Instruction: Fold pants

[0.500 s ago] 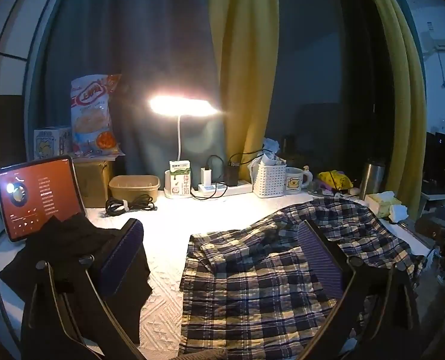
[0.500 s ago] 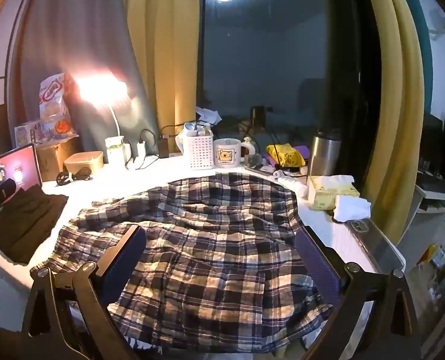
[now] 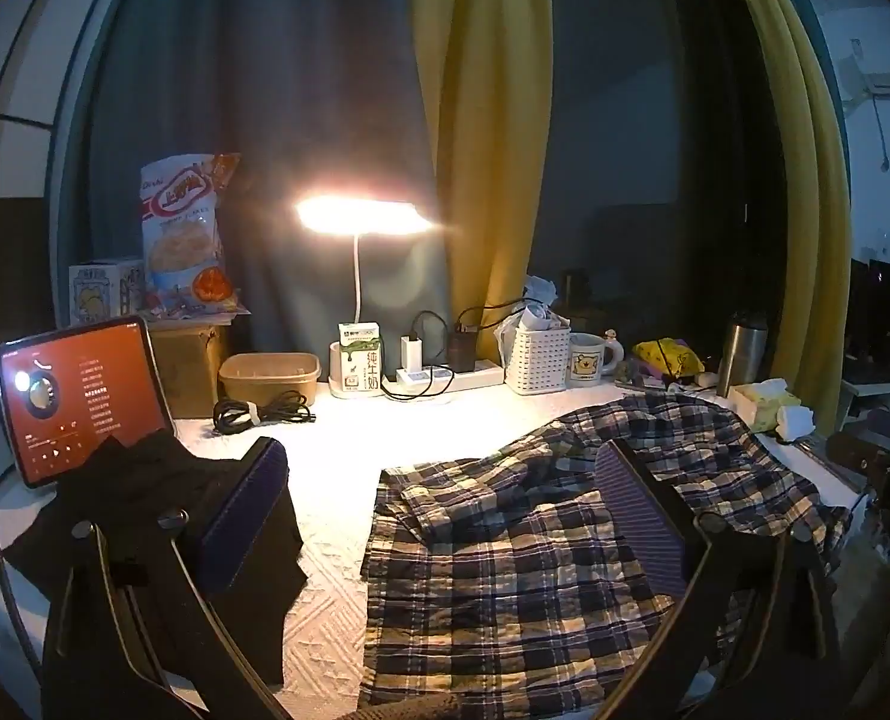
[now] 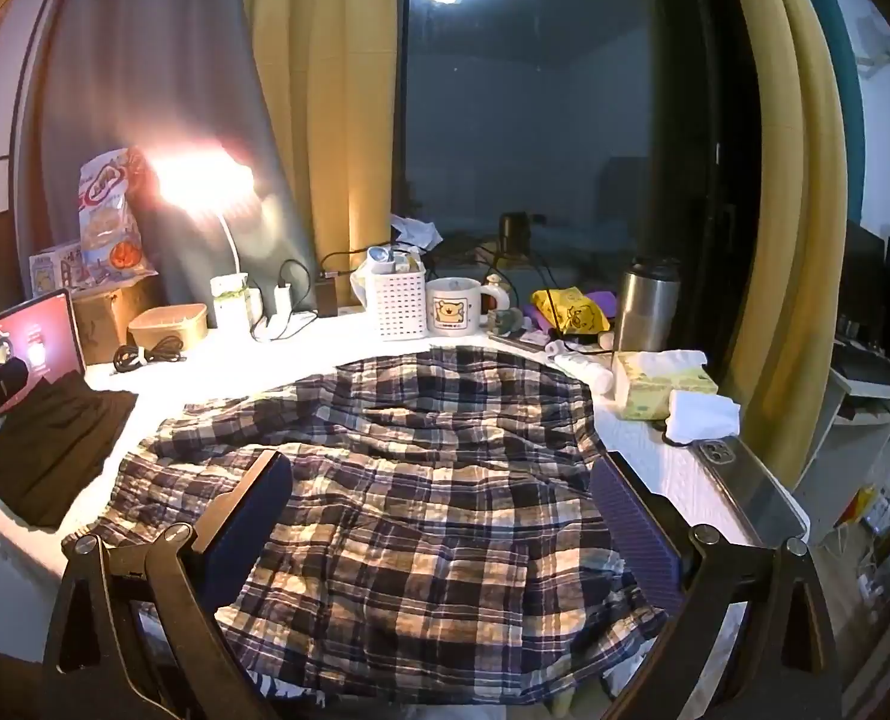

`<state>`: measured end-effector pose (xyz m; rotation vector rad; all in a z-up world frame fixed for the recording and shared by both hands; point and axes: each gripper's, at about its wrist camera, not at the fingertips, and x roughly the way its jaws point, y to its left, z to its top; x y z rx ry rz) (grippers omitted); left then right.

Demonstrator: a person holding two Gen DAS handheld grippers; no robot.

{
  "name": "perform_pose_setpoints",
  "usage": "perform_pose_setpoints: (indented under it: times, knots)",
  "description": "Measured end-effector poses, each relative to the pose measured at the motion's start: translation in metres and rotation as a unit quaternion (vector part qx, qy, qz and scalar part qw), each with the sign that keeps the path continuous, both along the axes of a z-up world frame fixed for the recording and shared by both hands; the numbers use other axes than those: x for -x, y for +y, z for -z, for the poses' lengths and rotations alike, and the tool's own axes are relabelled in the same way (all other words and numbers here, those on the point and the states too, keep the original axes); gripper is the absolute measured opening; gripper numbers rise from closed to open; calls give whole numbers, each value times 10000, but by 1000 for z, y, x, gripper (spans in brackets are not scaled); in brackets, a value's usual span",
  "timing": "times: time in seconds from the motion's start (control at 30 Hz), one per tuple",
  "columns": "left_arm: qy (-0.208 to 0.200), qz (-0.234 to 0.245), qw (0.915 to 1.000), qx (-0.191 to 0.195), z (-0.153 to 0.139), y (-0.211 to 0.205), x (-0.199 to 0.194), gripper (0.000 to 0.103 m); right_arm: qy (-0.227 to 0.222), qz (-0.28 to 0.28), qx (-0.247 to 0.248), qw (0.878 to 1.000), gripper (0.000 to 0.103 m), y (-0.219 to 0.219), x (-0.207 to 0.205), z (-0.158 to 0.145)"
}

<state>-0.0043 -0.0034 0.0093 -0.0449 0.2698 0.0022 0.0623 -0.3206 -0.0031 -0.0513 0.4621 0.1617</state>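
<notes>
Plaid pants [image 4: 421,480] in navy, white and tan lie spread and wrinkled across the white-covered table [image 4: 673,468]. In the left wrist view the plaid pants [image 3: 505,558] fill the lower right. My left gripper [image 3: 439,462] hangs open above the table, its right finger over the pants' left part and its left finger over a folded black garment [image 3: 145,516]. My right gripper [image 4: 439,474] is open above the middle of the pants, with nothing between its fingers. Neither gripper touches the cloth.
A lit tablet [image 3: 79,396] leans at the far left. Along the back stand a glowing desk lamp [image 3: 361,216], a power strip [image 3: 445,378], a white basket [image 4: 397,300], a mug [image 4: 457,312] and a steel flask [image 4: 646,306]. A tissue box [image 4: 661,390] and a phone [image 4: 751,480] lie at the right edge.
</notes>
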Motion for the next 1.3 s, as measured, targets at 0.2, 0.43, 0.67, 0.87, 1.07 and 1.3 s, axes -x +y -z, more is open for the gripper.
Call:
perform_pose_setpoints:
  times: [0.2, 0.43, 0.67, 0.87, 1.07, 1.3]
  knots:
    - [-11, -50, 10000, 29, -1, 2, 1, 102, -5, 11, 17, 10000, 100, 1, 2, -1]
    - [-30, -47, 10000, 8, 0, 2, 1, 102, 4, 10, 18, 10000, 100, 0, 3, -2]
    - [-39, -47, 10000, 12, 0, 3, 1, 102, 6, 14, 16, 10000, 100, -1, 4, -3]
    - [-43, -40, 10000, -1, 0, 3, 1, 102, 8, 14, 15, 10000, 100, -1, 3, -2]
    - [-51, -51, 10000, 6, 0, 3, 2, 102, 8, 12, 16, 10000, 100, -2, 3, -2]
    - [-46, -43, 10000, -6, 0, 3, 1, 102, 11, 14, 18, 10000, 100, -1, 3, -2]
